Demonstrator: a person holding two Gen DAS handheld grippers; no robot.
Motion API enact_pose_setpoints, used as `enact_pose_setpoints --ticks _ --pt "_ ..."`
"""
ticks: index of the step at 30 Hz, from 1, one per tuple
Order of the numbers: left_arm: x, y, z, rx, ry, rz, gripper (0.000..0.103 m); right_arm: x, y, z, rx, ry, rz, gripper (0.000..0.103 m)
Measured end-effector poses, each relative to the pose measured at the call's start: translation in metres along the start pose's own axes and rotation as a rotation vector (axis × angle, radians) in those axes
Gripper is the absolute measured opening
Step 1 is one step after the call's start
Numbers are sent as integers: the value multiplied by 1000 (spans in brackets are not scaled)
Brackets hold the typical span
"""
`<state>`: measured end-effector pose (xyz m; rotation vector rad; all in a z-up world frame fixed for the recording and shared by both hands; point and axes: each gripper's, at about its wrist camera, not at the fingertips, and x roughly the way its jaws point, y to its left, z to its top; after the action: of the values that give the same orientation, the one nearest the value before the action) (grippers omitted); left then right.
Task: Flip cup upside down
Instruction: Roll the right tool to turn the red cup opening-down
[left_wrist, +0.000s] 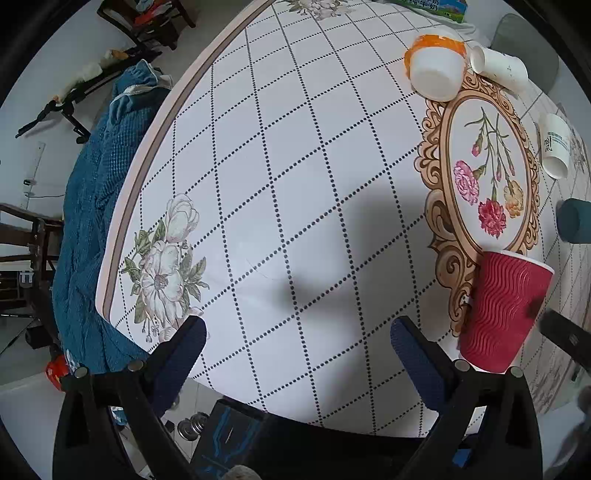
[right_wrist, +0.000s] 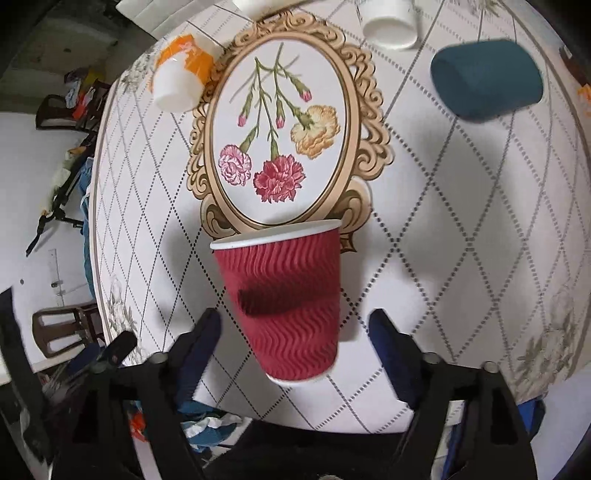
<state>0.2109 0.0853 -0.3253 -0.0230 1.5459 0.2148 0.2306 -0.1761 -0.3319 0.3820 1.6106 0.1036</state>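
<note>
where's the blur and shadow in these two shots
Left wrist view: sharp, with a broad soft shadow on the tablecloth and strong fisheye bending. Right wrist view: motion blur toward the lower left edge, and a dark shadow band across the red cup.

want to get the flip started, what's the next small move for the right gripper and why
Probably ease the right gripper forward so its open fingers straddle the red ripple cup, then close. The cup stands upright, rim up, on the table, centred between the fingers but not yet touched. The left gripper is open off to the side over bare cloth, so the right seems better placed.
</note>
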Motion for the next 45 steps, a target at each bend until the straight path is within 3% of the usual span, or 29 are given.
enact_pose_setpoints --ticks 2,4,7,10,12,15,20,25,29,42,45 --pt "1 2 0 -2 -3 0 102 -14 11 0 -125 -19 -85 88" --pt "4 4 0 -7 -3 -1 102 -28 33 -2 -331 -60 -205 88" --pt "10 9 0 -16 2 -1 102 -37 79 -21 -806 -121 -482 88" --pt "19 14 -1 -26 15 -10 102 -23 109 -51 -1239 -124 -731 88" --pt "26 17 -2 -32 25 -6 102 2 120 -81 -1600 -102 -911 88" --pt "36 24 -4 -52 40 -4 102 38 115 -120 -2088 -32 -1057 88" --pt "48 37 -7 -88 55 2 103 86 91 -151 -2594 168 -1148 88" --pt "54 51 -9 -121 64 -2 103 111 68 -154 -2854 279 -1205 88" --pt "57 60 -9 -135 69 -6 102 121 64 -150 -2950 325 -1214 88" --pt "60 67 -12 -124 66 -1 102 145 60 -159 -3038 345 -1183 86" --pt "61 67 -14 -124 67 2 102 148 62 -158 -3028 352 -1191 79"
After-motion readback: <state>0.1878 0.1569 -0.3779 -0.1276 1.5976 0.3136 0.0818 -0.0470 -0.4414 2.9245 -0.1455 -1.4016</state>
